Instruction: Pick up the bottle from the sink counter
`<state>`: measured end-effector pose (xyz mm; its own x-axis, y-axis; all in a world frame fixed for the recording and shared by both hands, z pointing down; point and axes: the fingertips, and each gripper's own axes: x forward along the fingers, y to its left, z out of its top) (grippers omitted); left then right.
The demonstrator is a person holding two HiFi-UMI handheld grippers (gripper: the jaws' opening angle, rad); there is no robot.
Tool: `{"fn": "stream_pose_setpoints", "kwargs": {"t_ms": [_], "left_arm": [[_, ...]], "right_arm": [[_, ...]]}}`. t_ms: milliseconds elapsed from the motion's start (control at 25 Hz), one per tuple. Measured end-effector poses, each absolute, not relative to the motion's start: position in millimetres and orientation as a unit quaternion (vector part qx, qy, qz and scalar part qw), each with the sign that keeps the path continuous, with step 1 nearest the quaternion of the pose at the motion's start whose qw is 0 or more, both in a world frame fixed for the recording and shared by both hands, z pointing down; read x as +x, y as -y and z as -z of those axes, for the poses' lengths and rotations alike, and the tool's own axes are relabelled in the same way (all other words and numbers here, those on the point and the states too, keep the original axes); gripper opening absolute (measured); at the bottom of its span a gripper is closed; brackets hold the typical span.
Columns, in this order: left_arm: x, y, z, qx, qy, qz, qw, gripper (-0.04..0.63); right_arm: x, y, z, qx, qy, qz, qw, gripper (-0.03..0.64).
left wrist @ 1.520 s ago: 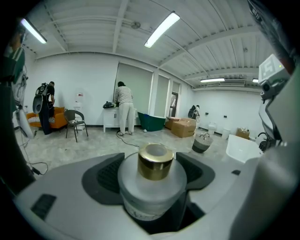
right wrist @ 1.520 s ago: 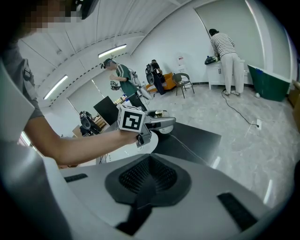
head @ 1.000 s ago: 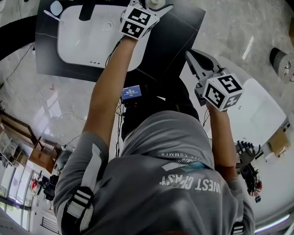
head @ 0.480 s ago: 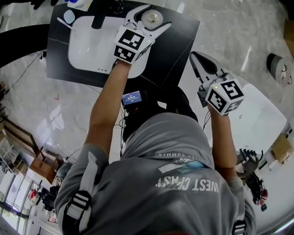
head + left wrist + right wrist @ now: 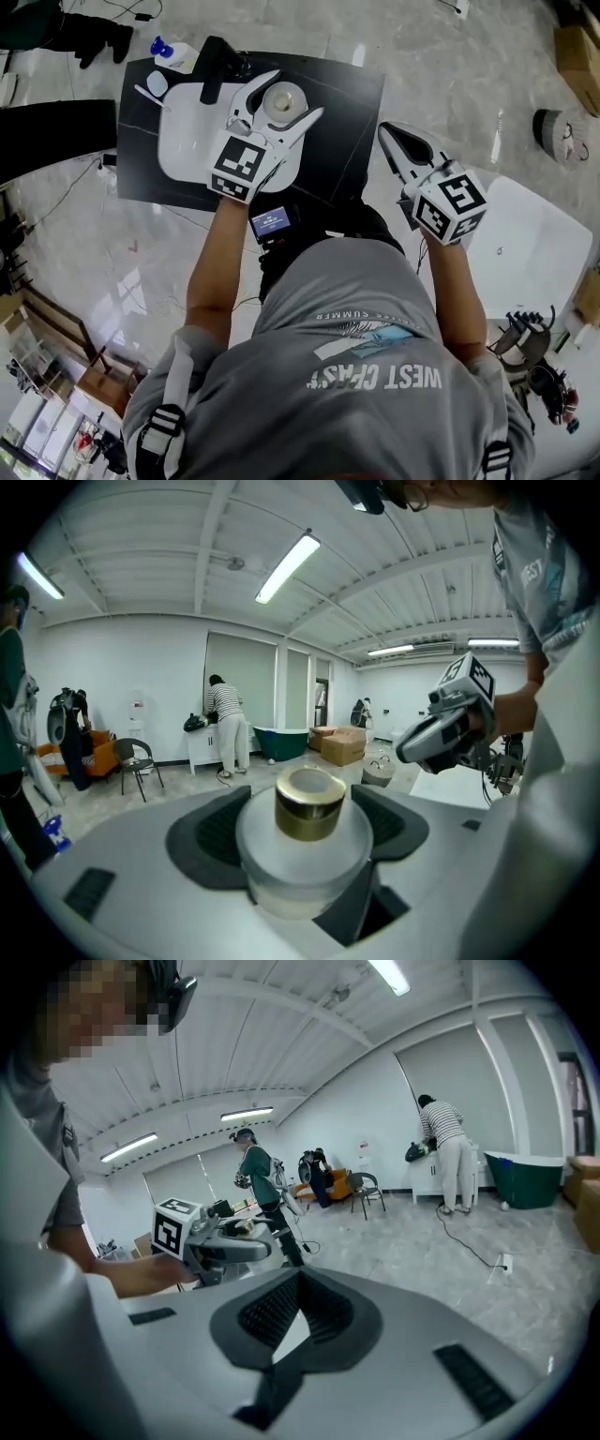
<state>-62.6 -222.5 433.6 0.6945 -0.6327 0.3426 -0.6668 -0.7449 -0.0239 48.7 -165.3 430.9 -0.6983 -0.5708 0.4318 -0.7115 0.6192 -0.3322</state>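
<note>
Bottle (image 5: 281, 100) gripped in left claw (image 5: 305, 841) | right claw (image 5: 298, 1316) fully closed

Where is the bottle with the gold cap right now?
The bottle is clamped between the left gripper's jaws. In the head view it shows at the upper middle, over the right end of the white sink.

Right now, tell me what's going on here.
A person holds a gripper in each hand. The left gripper has its jaws shut on a frosted bottle with a gold cap, held over the black sink counter. The right gripper hangs off to the side, jaws together and empty.
</note>
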Motion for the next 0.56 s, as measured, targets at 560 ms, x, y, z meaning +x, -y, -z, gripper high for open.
{"fn": "stream_pose_setpoints", "kwargs": {"t_ms": [560], "left_arm": [[-75,190,-410,0.926,0.330,-0.171,0.066,0.337]], "right_arm": [[48,175,-384,0.381,0.891,-0.208,0.135,0.000]]}}
